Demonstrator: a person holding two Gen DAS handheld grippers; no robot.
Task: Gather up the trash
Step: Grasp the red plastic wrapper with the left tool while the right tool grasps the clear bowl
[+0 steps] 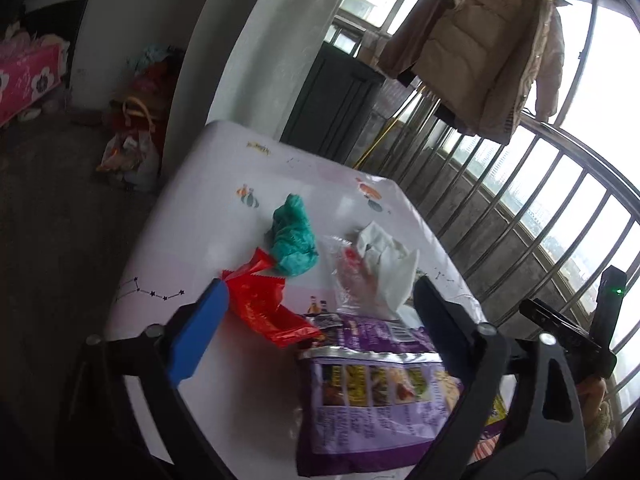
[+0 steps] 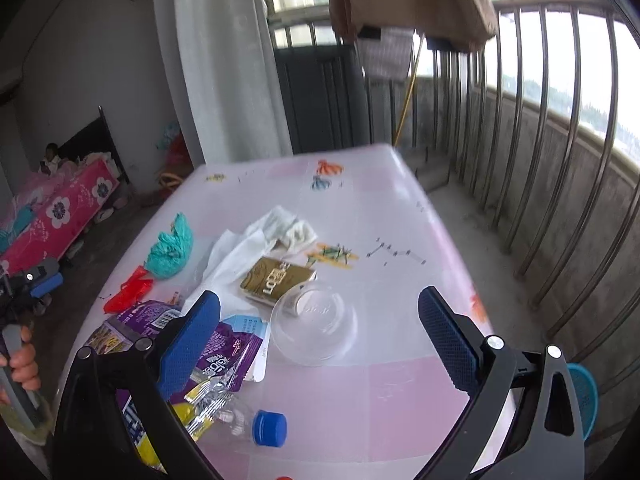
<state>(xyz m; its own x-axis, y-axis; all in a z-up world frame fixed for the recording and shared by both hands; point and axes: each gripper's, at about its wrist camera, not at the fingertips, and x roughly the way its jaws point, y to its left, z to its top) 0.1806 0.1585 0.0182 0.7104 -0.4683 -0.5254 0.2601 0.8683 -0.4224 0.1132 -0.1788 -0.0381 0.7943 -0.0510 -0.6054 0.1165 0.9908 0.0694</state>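
Trash lies on a white and pink table (image 2: pixel 400 216). My left gripper (image 1: pixel 320 312) is open above a red wrapper (image 1: pixel 264 304) and a purple snack bag (image 1: pixel 372 392); a teal crumpled bag (image 1: pixel 294 236) and white tissue (image 1: pixel 392 264) lie just beyond. My right gripper (image 2: pixel 320 328) is open, hovering over a clear plastic bowl (image 2: pixel 314 322). Near it lie a gold box (image 2: pixel 276 278), white tissue (image 2: pixel 256 240), a purple wrapper (image 2: pixel 224 352) and a plastic bottle with a blue cap (image 2: pixel 270 428). The teal bag (image 2: pixel 170 250) and red wrapper (image 2: pixel 130 290) lie to the left.
A metal balcony railing (image 2: pixel 560 160) runs along the right. A tan coat (image 1: pixel 488 48) hangs above it. A dark door (image 2: pixel 320 96) and white curtain (image 2: pixel 228 72) stand behind the table. A pink bed (image 2: pixel 60 216) and bags on the floor (image 1: pixel 132 148) are at left.
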